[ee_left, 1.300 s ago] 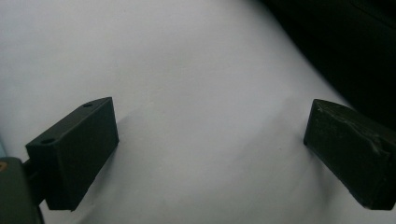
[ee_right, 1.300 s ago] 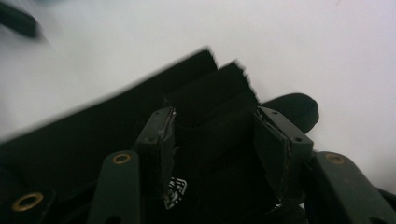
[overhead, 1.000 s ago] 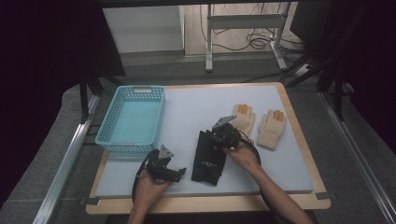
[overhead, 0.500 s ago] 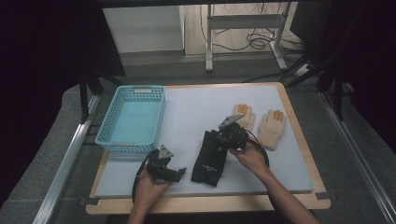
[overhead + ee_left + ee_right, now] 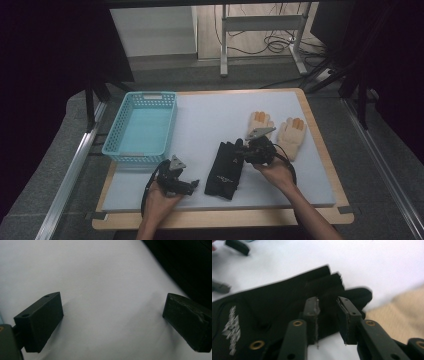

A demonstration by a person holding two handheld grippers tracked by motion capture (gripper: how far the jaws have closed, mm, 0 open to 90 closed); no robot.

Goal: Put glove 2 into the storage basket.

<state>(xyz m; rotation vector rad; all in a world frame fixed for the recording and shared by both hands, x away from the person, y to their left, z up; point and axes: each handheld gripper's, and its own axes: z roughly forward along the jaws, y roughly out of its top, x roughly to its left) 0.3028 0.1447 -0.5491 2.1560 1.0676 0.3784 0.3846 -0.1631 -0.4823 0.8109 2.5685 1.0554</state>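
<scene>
On the white surface, the black gloves lie flat and stacked near the front edge; soft and light, so pinch them at the cuff. Your right gripper has just been opening, with nothing between the jaws. Your left gripper is released.

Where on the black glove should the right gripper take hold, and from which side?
Probably the fingertip end of the black glove, approached from its far right end, where the right gripper already hangs with jaws slightly apart. The glove lies flat; in the right gripper view the separate fingers give thin edges to pinch.
</scene>
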